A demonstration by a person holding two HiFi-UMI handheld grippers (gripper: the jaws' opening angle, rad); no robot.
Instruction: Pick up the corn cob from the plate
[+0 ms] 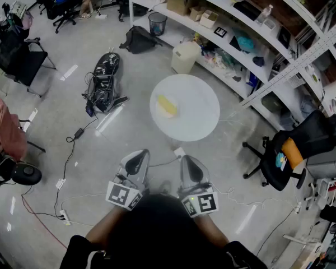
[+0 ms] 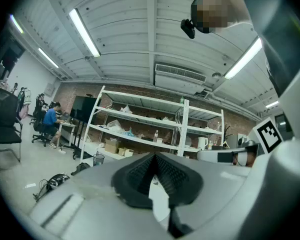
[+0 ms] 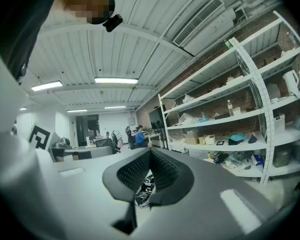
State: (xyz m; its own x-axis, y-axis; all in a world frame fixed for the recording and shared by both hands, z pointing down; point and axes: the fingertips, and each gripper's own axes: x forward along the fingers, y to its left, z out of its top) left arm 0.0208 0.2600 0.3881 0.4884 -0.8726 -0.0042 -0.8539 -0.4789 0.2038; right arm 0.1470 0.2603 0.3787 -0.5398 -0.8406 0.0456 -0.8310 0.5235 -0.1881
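**Desk:** Item one, the claws?

**Operator:** Left gripper: I read its jaws closed together at the tips, with nothing between them. Right gripper: the same, jaws pressed together and empty. The two sit side by side, pointing level.

**Desk:** Item two, the task's thing?

**Operator:** Corn cob: it lies on the round white table. That puts it ahead of both grippers and well apart from them, roughly on the line that runs between the two. I cannot make out what lies directly under it.

**Desk:** Remainder?

**Operator:**
- Black bag of gear: on the floor, ahead and left of the left gripper.
- Black office chair: it carries an orange cushion and stands off to the right of the right gripper.
- Shelving: beyond the table.
- Beige bin: at the foot of the shelving.
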